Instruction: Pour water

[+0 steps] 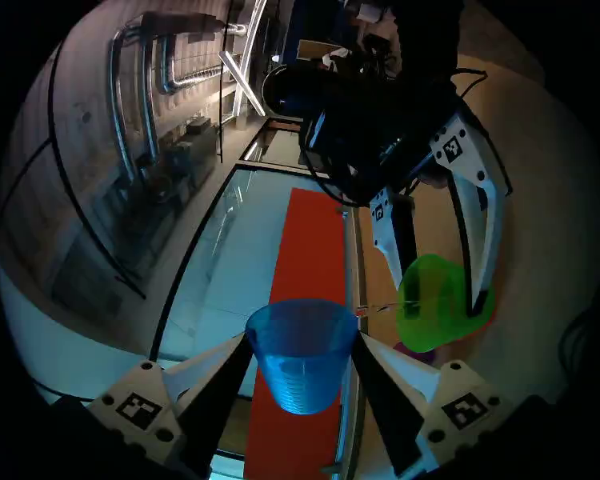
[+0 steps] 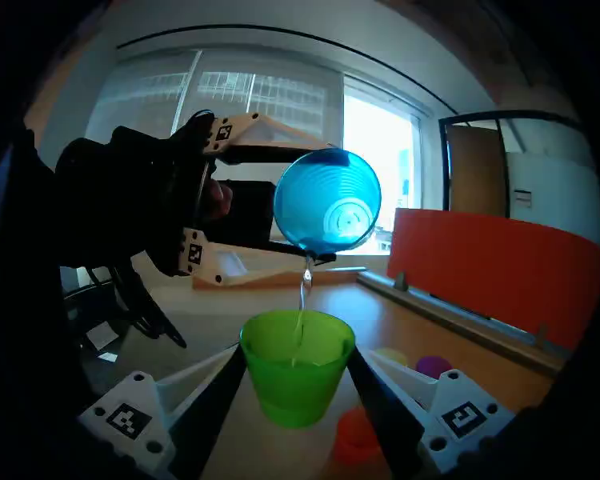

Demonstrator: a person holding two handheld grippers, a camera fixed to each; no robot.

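Note:
My left gripper (image 1: pixel 304 360) is shut on a blue cup (image 1: pixel 302 352), which is tipped on its side. In the right gripper view the same blue cup (image 2: pixel 327 200) hangs above, mouth facing the camera, and a thin stream of water (image 2: pixel 303 300) falls from its lip. The stream lands in a green cup (image 2: pixel 298 376) held upright, with my right gripper (image 2: pixel 298 376) shut on it. In the left gripper view the green cup (image 1: pixel 440 300) sits between the right gripper's white fingers (image 1: pixel 484 232), to the right of the blue cup.
A wooden table (image 2: pixel 428 336) lies below the cups. An orange cup (image 2: pixel 356 436), a purple one (image 2: pixel 433 366) and a yellow one (image 2: pixel 392 354) stand on it. An orange partition (image 2: pixel 500 272) runs along the table's right side. Windows (image 2: pixel 244 96) are behind.

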